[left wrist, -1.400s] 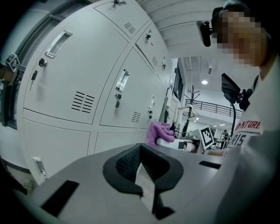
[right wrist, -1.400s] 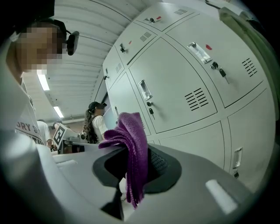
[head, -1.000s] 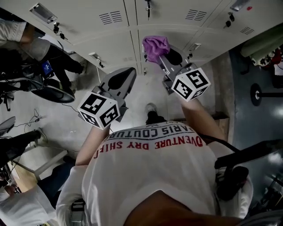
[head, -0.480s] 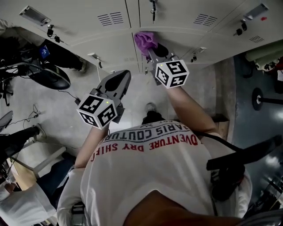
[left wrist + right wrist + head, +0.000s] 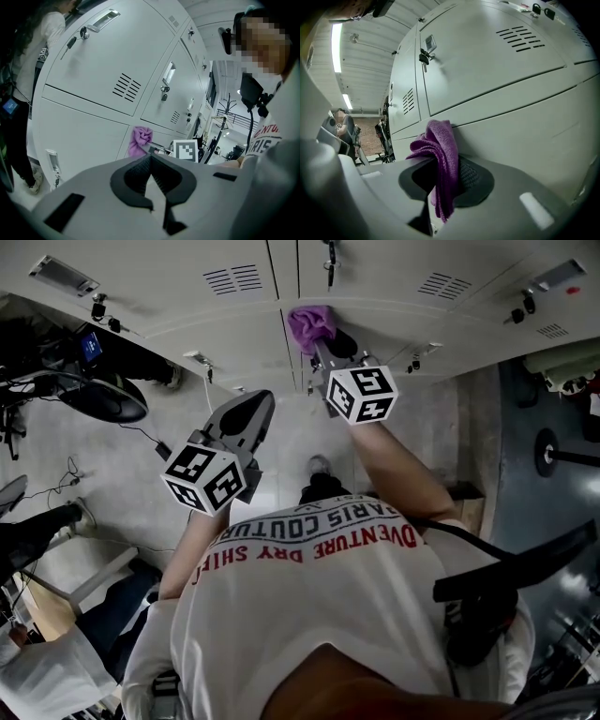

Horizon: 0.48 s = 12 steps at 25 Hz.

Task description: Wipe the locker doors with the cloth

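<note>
A purple cloth (image 5: 310,324) is pressed against the grey locker doors (image 5: 234,329), near the seam between an upper and a lower door. My right gripper (image 5: 330,341) is shut on the cloth (image 5: 440,154), which hangs folded between its jaws and touches the door (image 5: 511,122). My left gripper (image 5: 246,413) hangs lower and to the left, away from the lockers, its jaws shut with nothing between them. In the left gripper view the cloth (image 5: 140,139) shows beyond my left gripper (image 5: 151,164), beside the right gripper's marker cube (image 5: 185,151).
Vent slots (image 5: 231,279), handles and keyed locks (image 5: 330,259) stud the locker doors. A person's legs and a wheeled chair base (image 5: 98,399) stand at the left. A black stand base (image 5: 561,454) sits on the dark floor at the right.
My right gripper has carried the cloth up and to the left along the lockers, from the lower door toward the seam. The left gripper has barely shifted.
</note>
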Each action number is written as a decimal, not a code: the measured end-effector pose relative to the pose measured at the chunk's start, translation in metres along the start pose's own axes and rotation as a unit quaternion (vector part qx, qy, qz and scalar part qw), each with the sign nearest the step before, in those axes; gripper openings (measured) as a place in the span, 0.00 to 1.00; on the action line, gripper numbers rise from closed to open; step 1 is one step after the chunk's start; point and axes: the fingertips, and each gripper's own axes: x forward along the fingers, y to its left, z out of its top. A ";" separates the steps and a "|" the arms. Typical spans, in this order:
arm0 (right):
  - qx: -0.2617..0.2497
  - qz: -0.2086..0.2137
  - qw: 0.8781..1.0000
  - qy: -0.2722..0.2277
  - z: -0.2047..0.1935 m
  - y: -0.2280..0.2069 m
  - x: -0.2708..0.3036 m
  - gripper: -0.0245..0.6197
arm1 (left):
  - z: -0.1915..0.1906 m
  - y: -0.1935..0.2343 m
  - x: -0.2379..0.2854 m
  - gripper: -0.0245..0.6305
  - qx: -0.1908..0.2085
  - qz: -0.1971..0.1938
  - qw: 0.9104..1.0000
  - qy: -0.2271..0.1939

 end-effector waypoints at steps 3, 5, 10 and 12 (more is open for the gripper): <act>-0.007 -0.001 1.000 0.001 0.000 -0.002 -0.001 0.13 | -0.002 -0.003 0.004 0.04 0.000 -0.003 1.000 0.003; -0.011 -0.006 1.000 0.002 0.001 -0.005 -0.003 0.13 | -0.004 -0.005 0.005 0.04 0.002 -0.006 1.000 0.006; -0.017 -0.025 1.000 -0.005 0.005 -0.022 -0.015 0.13 | -0.005 -0.010 0.011 0.04 0.003 -0.012 1.000 0.010; -0.015 -0.035 0.999 -0.008 0.007 -0.032 -0.022 0.13 | -0.007 -0.014 0.015 0.04 0.003 -0.017 1.000 0.013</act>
